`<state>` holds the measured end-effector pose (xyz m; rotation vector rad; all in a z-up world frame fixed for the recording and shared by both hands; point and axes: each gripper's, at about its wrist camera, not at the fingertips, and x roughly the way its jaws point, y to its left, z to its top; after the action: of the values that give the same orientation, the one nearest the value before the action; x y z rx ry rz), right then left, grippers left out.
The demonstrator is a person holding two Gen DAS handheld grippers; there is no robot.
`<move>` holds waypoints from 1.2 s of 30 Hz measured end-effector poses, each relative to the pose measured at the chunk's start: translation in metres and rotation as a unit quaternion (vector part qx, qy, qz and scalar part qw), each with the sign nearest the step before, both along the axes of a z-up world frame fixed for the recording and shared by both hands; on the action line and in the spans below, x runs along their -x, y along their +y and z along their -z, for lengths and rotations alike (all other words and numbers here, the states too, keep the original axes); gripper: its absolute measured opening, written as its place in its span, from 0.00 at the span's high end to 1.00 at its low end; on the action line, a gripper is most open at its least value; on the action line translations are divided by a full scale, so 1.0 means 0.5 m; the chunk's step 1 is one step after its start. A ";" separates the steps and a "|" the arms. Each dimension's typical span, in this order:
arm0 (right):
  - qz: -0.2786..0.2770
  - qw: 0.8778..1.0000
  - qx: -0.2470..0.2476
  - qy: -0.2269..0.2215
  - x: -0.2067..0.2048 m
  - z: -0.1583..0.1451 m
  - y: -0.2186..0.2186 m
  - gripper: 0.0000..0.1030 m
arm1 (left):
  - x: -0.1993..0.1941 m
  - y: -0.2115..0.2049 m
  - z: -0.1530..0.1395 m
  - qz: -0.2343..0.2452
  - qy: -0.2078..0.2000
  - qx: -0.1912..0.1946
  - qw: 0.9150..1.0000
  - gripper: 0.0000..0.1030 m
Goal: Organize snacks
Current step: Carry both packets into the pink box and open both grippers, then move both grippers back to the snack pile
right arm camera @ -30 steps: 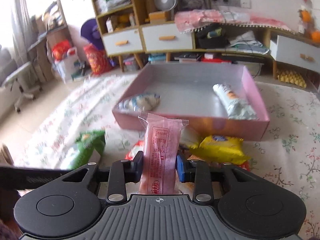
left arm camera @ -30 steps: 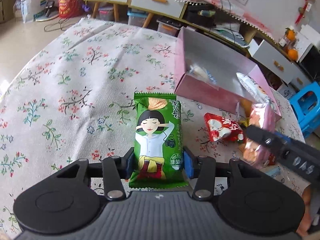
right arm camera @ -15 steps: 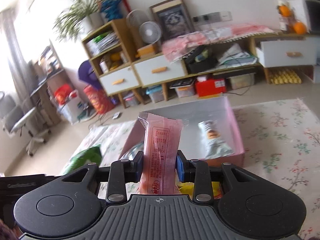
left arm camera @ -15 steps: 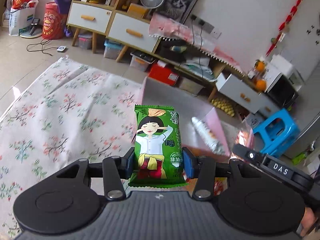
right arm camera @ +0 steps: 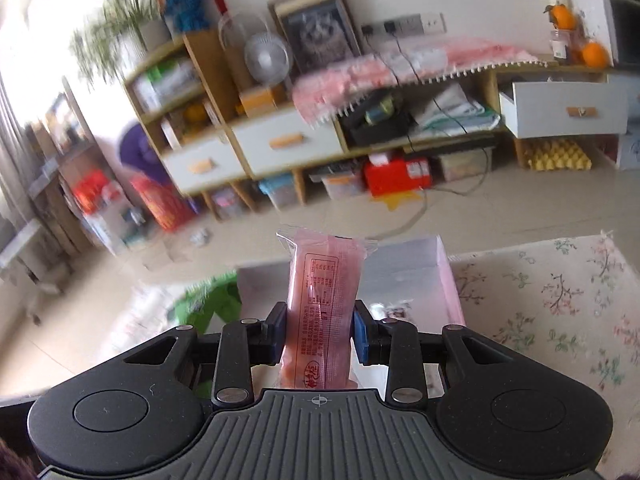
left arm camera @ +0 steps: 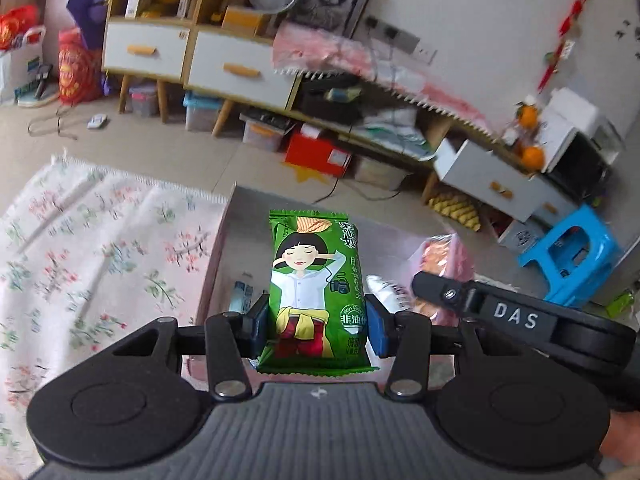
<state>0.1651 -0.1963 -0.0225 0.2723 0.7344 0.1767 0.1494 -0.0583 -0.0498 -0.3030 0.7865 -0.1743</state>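
My left gripper (left arm camera: 316, 326) is shut on a green snack packet (left arm camera: 314, 284) with a cartoon girl, held upright above the pink box (left arm camera: 218, 256). My right gripper (right arm camera: 320, 336) is shut on a pink snack packet (right arm camera: 322, 308), also held above the pink box (right arm camera: 450, 280). The right gripper and its pink packet (left arm camera: 438, 256) show at the right of the left wrist view. The green packet (right arm camera: 210, 300) shows blurred at the left of the right wrist view. Two white packets (left arm camera: 386, 290) lie in the box, partly hidden.
The box sits on a floral tablecloth (left arm camera: 100, 248), which spreads to the left in the left wrist view and to the right (right arm camera: 560, 300) in the right wrist view. Beyond the table are cabinets with drawers (left arm camera: 240, 68) and a blue stool (left arm camera: 572, 256).
Both grippers have risen from the table and moved forward over the pink box, each carrying its packet. The loose snacks on the cloth have dropped out of view.
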 end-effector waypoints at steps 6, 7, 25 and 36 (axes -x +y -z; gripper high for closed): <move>0.002 0.998 -0.005 0.065 -0.044 0.067 0.007 0.69 | -0.017 -0.011 0.036 -0.007 0.011 -0.043 0.999 0.57; 0.002 0.998 0.011 0.069 -0.044 0.072 0.013 0.67 | -0.016 -0.015 0.038 -0.004 0.011 -0.056 0.998 0.57; 0.080 0.992 -0.094 0.023 0.187 -0.038 -0.115 0.25 | 0.177 0.108 -0.047 -0.074 0.009 -0.071 0.995 0.24; 0.118 0.993 -0.024 0.015 0.368 -0.003 -0.097 0.05 | 0.276 0.126 -0.028 -0.020 0.067 0.007 0.998 0.18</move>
<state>-0.0190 -0.2449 -0.0212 0.4067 0.7228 -0.0346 0.0115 0.0045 -0.0358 -0.3461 0.9125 -0.1233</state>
